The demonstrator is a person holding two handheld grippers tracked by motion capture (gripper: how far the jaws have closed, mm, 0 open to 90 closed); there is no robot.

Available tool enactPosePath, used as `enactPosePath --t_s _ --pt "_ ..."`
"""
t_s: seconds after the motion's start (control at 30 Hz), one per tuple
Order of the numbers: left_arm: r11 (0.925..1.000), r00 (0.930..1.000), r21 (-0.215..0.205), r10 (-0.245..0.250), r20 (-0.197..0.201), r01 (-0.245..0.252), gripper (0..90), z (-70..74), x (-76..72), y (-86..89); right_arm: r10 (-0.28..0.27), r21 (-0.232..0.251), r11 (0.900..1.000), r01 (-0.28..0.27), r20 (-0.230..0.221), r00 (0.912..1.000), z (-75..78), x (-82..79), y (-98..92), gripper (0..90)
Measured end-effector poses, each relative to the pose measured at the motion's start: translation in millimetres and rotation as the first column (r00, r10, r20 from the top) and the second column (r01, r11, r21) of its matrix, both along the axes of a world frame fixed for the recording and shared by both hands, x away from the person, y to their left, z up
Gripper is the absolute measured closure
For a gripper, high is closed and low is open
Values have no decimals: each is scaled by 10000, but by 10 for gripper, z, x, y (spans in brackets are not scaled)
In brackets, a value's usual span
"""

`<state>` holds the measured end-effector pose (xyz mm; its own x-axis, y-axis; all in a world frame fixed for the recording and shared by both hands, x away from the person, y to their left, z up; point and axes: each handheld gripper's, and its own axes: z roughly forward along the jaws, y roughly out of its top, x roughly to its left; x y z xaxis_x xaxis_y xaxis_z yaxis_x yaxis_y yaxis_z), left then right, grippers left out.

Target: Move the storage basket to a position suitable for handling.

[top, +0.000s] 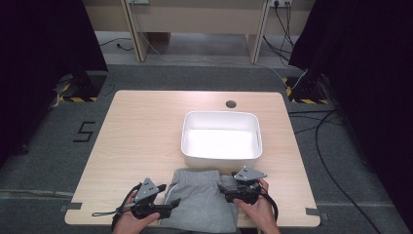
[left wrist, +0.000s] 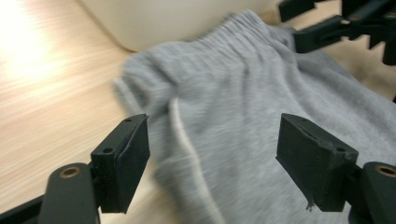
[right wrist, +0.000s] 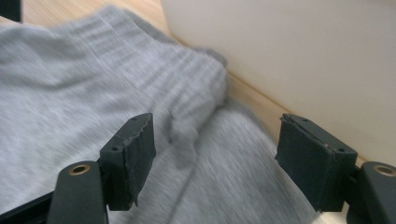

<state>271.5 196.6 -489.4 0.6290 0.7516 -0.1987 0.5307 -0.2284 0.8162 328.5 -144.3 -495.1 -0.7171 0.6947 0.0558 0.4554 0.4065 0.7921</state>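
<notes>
Grey sweatpants (top: 199, 200) lie folded between the left gripper (top: 173, 204) and right gripper (top: 225, 191), both spread wide over opposite edges, probably to lift them into the white bin (top: 221, 155) just beyond.

Folded grey sweatpants (top: 199, 200), seemingly white-striped, flat at table's near edge

The right tongs (right wrist: 215, 154) stand open over grey sweatpants (right wrist: 70, 93), pressing nothing. The ribbed waistband (right wrist: 154, 60) bunches just beside a white tub (right wrist: 289, 56) on the pale wooden bench (right wrist: 254, 100).
</notes>
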Motion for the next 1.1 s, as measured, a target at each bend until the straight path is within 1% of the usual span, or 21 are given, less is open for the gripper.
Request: enactPosePath --t_s 0.03,0.07,0.1,0.13,0.17,0.2,0.23,0.27,0.3,0.4,0.47,0.6,0.7,0.73,0.77,0.8,0.87,0.9,0.93,1.0,1.1 --pt "9999 9999 -15 121 -63 -121 246 -7 -5 46 34 -1 10000 -34 49 10000 23 1 10 279" --pt "9997 9994 72 242 -235 -241 242 -34 -16 108 70 22 10000 -70 -62 10000 32 16 26 271" --pt "9997 9994 72 242 -235 -241 239 -34 -16 108 70 22 10000 -70 -62 10000 32 16 26 271" --pt "9992 9984 141 377 -431 -371 235 -86 -28 146 34 -18 10000 -34 -118 9999 24 38 43 266" --pt "9991 9979 242 352 -548 -339 233 -114 -31 156 19 -15 10000 -20 -148 9999 15 46 54 261" --pt "9991 9979 242 352 -548 -339 229 -114 -31 156 11 -70 10000 -13 -184 9998 8 56 63 256" --pt "9992 9969 264 302 -720 -284 224 -165 -48 152 23 -87 10000 -24 -169 9999 -2 63 75 252" --pt "9992 9969 264 302 -720 -284 222 -165 -48 152 23 -87 10000 -24 -169 9999 -2 63 75 252" --pt "9995 9964 255 212 -820 -192 219 -192 -67 131 75 -98 9999 -78 -219 9997 -11 61 91 245" --pt "9994 9963 316 126 -848 -100 210 -207 -76 99 98 -68 9999 -100 -227 9997 -12 59 91 236" --pt "9992 9962 394 140 -861 -107 179 -226 -75 68 57 28 10000 -56 -211 9998 -7 64 72 227" --pt "9989 9960 466 101 -892 -59 177 -248 -97 46 61 183 9998 -56 -268 9996 2 68 51 217" --pt "9992 9942 380 144 -1066 -104 169 -279 -109 26 97 225 9997 -89 -327 9994 -3 89 48 201" --pt "9991 9939 411 128 -1093 -83 165 -288 -108 21 131 197 9997 -125 -308 9994 -7 95 48 200" --pt "9989 9952 473 124 -966 -78 157 -298 -110 11 156 184 9997 -150 -321 9994 -12 97 49 198" --pt "9985 9954 546 122 -953 -70 156 -295 -111 3 200 132 9997 -196 -361 9991 -22 99 52 196" --pt "9987 9950 515 75 -997 -23 158 -292 -111 -12 216 44 9998 -215 -367 9991 -42 101 56 196" --pt "9985 9950 546 53 -995 1 158 -291 -119 -31 221 56 9997 -218 -438 9988 -50 99 59 195" --pt "9984 9954 565 -4 -953 58 159 -294 -125 -51 240 -46 9997 -243 -498 9985 -75 107 63 181" --pt "9981 9954 582 -148 -943 204 162 -292 -129 -97 222 -74 9997 -226 -506 9985 -78 108 65 181" --pt "9973 9967 669 -259 -773 311 183 -300 -136 -149 231 -64 9997 -234 -503 9985 -75 111 61 182"
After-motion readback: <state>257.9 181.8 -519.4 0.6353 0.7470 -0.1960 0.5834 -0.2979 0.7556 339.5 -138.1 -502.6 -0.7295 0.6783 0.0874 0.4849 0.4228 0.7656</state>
